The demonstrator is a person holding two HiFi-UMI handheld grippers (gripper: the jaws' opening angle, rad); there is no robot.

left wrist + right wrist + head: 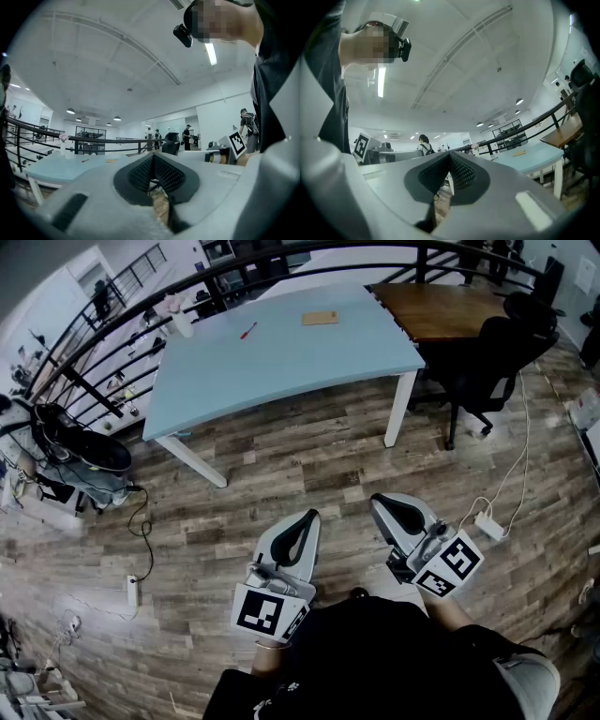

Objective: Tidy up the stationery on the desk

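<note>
A pale blue bench (281,362) is standing on wood-plank floor (309,465) beside a black chair (511,343), bearing a red pen (247,331) and a brown card (320,318). The left gripper (307,517) and right gripper (382,502) are holding their jaws together, empty.

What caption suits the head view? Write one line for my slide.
Left claw and right claw, shut and empty, short of a blue desk with a red pen.

Head view steeply down; gripper views forward; distant desk (281,352) common to all
</note>
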